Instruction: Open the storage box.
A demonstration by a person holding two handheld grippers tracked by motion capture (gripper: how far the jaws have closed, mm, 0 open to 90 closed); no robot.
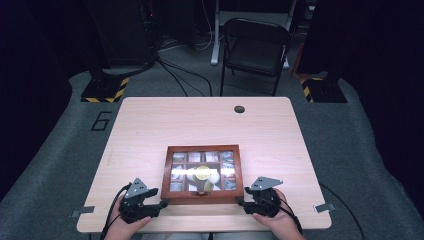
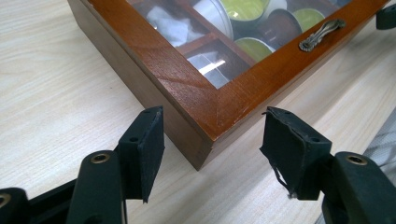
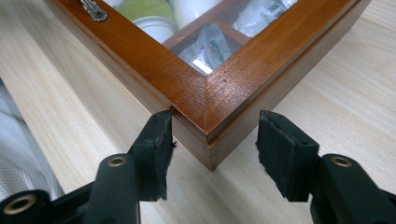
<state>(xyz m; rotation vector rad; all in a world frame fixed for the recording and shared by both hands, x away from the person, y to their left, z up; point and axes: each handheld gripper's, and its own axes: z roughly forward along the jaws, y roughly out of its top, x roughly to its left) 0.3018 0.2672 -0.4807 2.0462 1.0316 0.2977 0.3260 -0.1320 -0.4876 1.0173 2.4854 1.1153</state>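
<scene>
straddling near corners of glass-lidded wooden box [image 1: 202,196]: both grippers' jaws parted, not clamped.

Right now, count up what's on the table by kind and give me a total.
Wooden box with glass lid: 1
Metal handle on its lid: 1
Grippers, left gripper and right gripper, one at each near corner of the box: 2
Total: 4

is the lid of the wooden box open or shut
Shut. The glass-paned lid lies flat on the wooden box, with only a thin seam at the corner, and its metal handle lies flat on the frame.
</scene>
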